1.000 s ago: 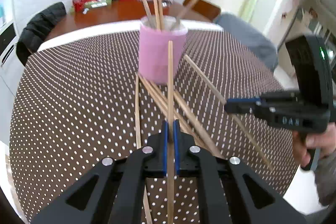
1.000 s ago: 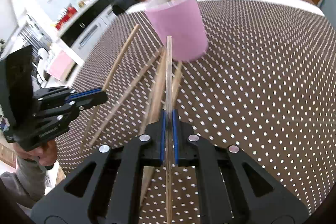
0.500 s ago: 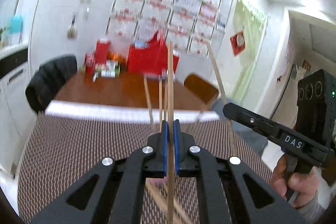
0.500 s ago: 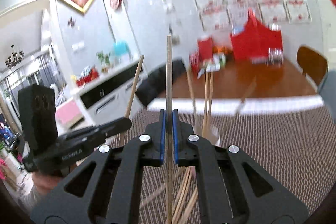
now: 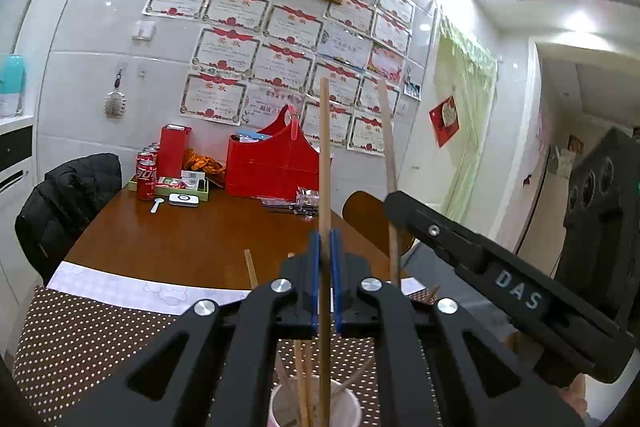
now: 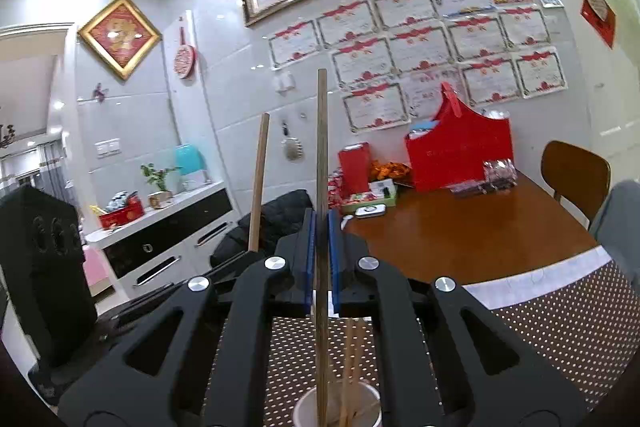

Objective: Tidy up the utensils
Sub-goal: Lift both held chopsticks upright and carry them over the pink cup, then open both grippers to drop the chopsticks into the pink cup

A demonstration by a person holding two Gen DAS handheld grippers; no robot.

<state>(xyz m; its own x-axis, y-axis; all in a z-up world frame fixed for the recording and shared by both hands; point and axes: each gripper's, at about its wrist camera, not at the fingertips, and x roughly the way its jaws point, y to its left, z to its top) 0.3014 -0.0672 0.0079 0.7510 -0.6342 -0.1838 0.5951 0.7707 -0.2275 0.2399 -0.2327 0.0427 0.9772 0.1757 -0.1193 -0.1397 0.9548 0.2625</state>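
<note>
Both chopsticks had risen from the desk [image 5: 80,339] to stand upright over the cup [image 5: 316,407]. The left gripper [image 5: 325,267] was closed tight on one chopstick [image 5: 325,155], the right gripper [image 6: 321,251] on the other [image 6: 322,147]; probably dropping in came next.

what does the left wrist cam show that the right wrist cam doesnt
Only the left wrist view shows the right gripper from the side, shut on its own chopstick, and a green curtain. Only the right wrist view shows the kitchen counter, a diamond red picture and a potted plant. Both show a chopstick clamped upright between blue pads, its lower end in the pink cup, plus the red bag on the wooden table.
</note>
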